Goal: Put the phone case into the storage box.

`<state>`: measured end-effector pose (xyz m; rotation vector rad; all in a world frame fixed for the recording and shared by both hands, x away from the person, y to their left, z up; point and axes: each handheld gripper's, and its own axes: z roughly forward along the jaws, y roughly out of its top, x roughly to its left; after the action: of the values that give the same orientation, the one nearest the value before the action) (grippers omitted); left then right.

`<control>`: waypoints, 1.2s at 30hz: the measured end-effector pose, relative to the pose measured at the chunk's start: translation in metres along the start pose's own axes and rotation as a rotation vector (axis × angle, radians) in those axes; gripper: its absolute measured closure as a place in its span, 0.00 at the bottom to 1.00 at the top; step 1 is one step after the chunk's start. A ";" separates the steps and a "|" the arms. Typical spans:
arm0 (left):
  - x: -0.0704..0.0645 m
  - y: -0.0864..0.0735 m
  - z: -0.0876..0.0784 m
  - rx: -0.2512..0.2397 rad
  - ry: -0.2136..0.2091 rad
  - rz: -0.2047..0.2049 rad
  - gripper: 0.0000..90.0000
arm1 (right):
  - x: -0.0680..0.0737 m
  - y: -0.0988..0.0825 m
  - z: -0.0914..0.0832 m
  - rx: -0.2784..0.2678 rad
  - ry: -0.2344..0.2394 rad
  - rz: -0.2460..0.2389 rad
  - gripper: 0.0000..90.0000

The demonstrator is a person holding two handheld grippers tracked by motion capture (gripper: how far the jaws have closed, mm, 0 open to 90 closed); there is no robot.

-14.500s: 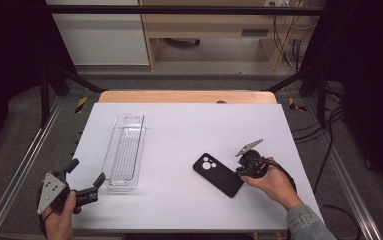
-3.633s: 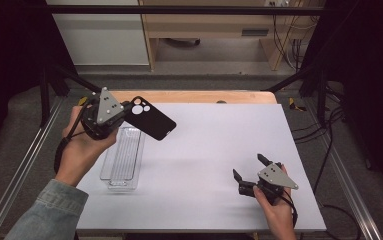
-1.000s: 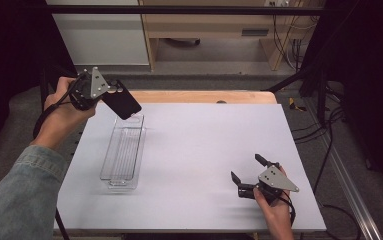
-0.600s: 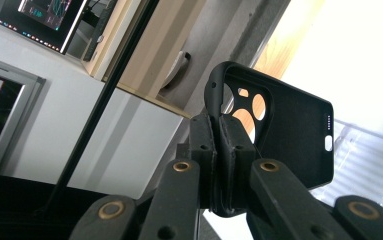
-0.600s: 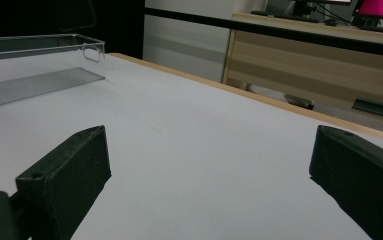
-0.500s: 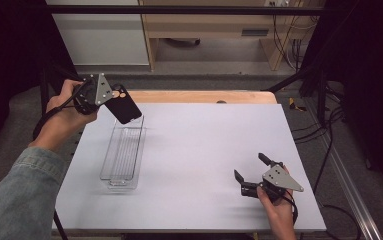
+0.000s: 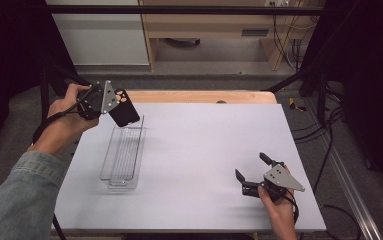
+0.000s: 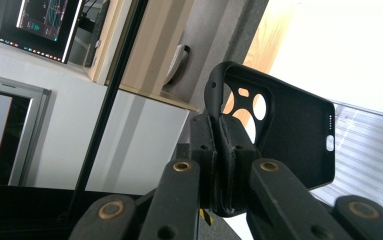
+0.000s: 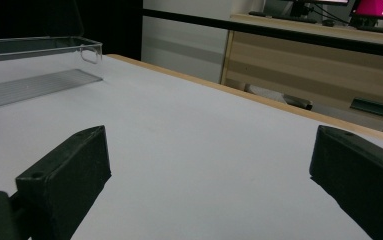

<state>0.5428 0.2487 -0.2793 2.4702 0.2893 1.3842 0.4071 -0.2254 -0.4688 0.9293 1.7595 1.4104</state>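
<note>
My left gripper (image 7: pixel 113 106) is raised over the table's far left corner, shut on the edge of a black phone case (image 7: pixel 124 108). The case hangs just above the far end of a clear plastic tray (image 7: pixel 121 159). In the left gripper view both jaws pinch the case (image 8: pixel 284 130) by its rim near the camera cut-outs, and the ribbed tray (image 8: pixel 374 150) lies below at the right. My right gripper (image 7: pixel 251 167) rests low near the table's front right, open and holding nothing. In the right gripper view its jaws stand wide apart over bare table, with the tray (image 9: pixel 34 60) far off at the left.
The white tabletop (image 7: pixel 204 145) has a wooden strip (image 7: pixel 199 96) along its far edge. Black frame posts (image 7: pixel 299 75) rise at both far corners. Cables (image 7: pixel 329 130) trail off the right side. A cabinet and a wooden shelf stand behind the table.
Over the last second my left hand has brought the phone case a little toward the table and lower, nearer the tray's far end. The right gripper has stayed in place.
</note>
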 end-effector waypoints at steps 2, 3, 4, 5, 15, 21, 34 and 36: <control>-0.002 0.000 -0.001 0.007 0.001 0.024 0.95 | 0.000 0.000 0.000 -0.002 0.000 -0.002 0.03; -0.003 0.001 -0.001 0.012 0.000 0.034 0.95 | 0.000 0.000 0.000 -0.004 0.003 -0.001 0.03; -0.004 0.001 -0.002 0.017 -0.002 0.043 0.95 | 0.000 0.000 -0.001 -0.005 0.004 -0.003 0.03; -0.005 0.001 -0.003 0.019 -0.003 0.052 0.95 | 0.000 0.000 -0.001 -0.005 0.006 -0.003 0.03; -0.012 0.001 0.010 0.013 -0.008 0.118 0.95 | 0.002 0.000 0.000 -0.004 0.008 -0.009 0.03; -0.013 -0.002 0.023 -0.015 -0.022 0.132 0.95 | 0.002 -0.002 0.001 0.001 0.012 -0.005 0.03; -0.017 -0.006 0.052 0.014 -0.044 0.187 0.95 | 0.004 -0.003 0.003 0.005 0.020 -0.006 0.03; -0.018 -0.007 0.054 0.010 -0.044 0.180 0.95 | 0.005 -0.003 0.003 0.004 0.021 -0.005 0.03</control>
<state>0.5795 0.2411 -0.3228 2.5851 0.0649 1.3967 0.4070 -0.2201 -0.4727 0.9144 1.7791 1.4183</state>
